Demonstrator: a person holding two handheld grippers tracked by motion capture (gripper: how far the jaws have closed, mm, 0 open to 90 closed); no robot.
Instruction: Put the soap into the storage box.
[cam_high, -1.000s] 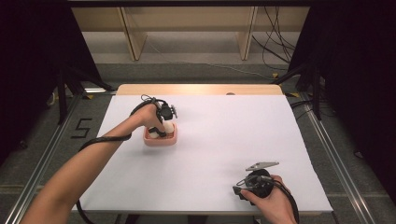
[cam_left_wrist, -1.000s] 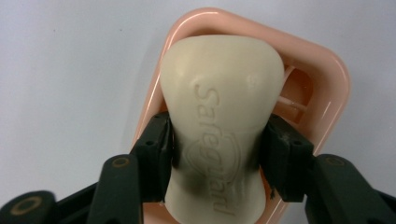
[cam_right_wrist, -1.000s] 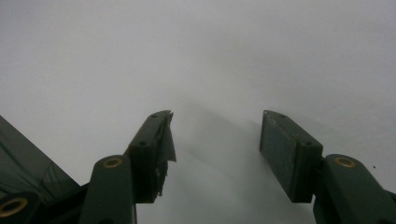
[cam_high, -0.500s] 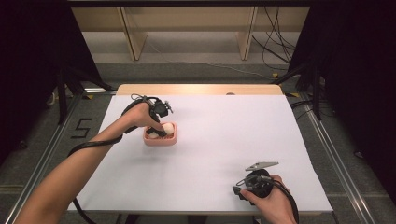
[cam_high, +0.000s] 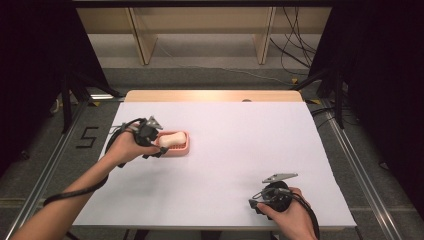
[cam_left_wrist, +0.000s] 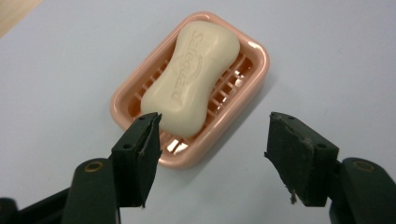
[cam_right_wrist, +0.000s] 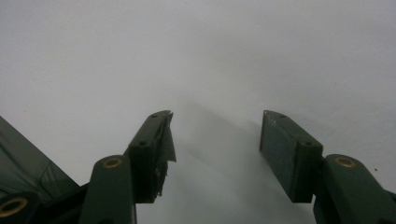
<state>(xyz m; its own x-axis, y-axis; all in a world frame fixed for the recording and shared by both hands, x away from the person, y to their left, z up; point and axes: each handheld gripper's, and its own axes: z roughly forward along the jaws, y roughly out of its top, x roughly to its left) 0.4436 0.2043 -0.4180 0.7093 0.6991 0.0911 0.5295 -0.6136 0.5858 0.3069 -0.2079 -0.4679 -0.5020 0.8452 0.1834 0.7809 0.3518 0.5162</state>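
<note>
In pink soap dish (cam_left_wrist: 254, 58), left half of white table (cam_high: 240, 150): soap bar (cam_left_wrist: 191, 79), lying flat, long axis along dish length, running away from left gripper (cam_left_wrist: 212, 123). Jaws just been closing yet apart, empty, bar just ahead, near end by one pad. Right gripper (cam_right_wrist: 215, 128) well apart, near front edge, jaws spread, empty. Left hand nearer.

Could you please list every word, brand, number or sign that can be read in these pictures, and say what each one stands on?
"Safeguard": embossed along the top of the cream soap bar, which lies in the pink soap dish on the table.
"5": a dark figure marked on the grey floor left of the table, in the high view.
No other writing is legible; the grippers and the white table cover carry none that can be read.
</note>
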